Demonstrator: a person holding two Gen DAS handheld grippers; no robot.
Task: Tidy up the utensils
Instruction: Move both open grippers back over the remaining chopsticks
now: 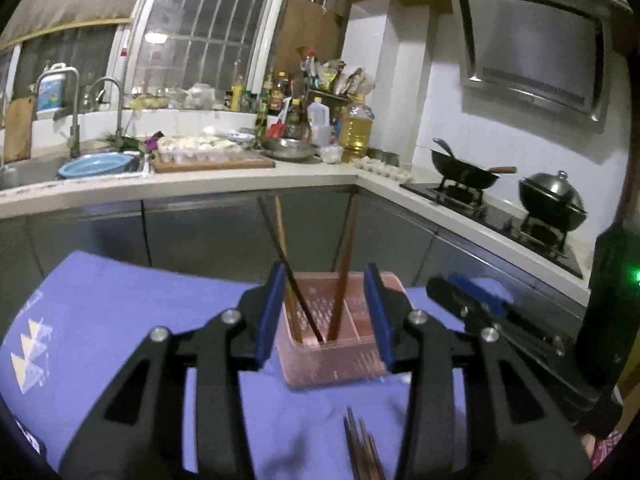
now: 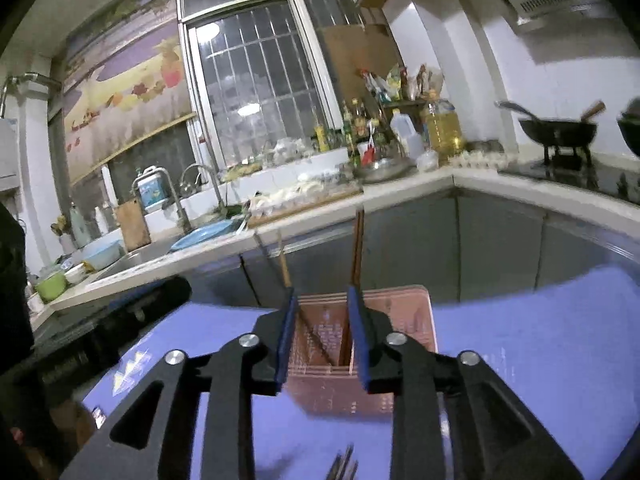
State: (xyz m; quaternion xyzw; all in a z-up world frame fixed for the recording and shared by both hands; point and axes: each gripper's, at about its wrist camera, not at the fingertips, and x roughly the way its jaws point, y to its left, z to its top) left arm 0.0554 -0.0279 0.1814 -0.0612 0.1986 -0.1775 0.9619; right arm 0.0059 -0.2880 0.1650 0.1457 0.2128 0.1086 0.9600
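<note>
So the blue-cloth surface (image 1: pixel 120 320) has the pink basket (image 1: pixel 332 364) on it, three chopsticks (image 1: pixel 344 264) already standing inside. Both the left hand-held gripper (image 1: pixel 326 316) and right hand-held gripper (image 2: pixel 322 336) are spread, holding nothing. Next is probably grabbing the loose chopsticks (image 1: pixel 362 452) lying up front.

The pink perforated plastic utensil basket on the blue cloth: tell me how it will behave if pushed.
The pink perforated plastic utensil basket is thin-walled, so probably light and easy to slide. Long wooden chopsticks lean high above its rim, so it may tip. The blue cloth could bunch under it.
</note>
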